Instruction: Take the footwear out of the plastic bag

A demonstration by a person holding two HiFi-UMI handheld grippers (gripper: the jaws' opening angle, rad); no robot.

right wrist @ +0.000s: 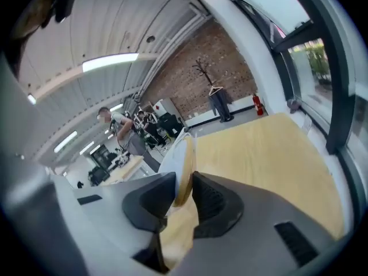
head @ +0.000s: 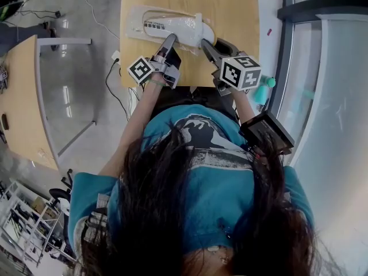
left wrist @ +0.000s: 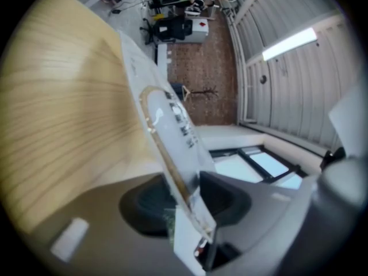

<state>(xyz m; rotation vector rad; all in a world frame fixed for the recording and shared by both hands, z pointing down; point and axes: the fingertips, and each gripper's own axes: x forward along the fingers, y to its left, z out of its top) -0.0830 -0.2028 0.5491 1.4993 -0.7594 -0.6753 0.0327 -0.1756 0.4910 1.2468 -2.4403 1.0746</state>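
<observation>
A clear plastic bag with white footwear inside lies on the wooden table in the head view. The white slipper's end sticks out of the bag's right end. My left gripper is at the bag's near edge. In the left gripper view the bag stands edge-on between the jaws of the left gripper, which pinch it. My right gripper is at the exposed end. In the right gripper view the right gripper is shut on the slipper's tan-edged rim.
The table's near edge is just under both grippers. A second wooden table stands to the left, and cables lie on the floor between. A glass wall and a teal object lie to the right. A person stands far off.
</observation>
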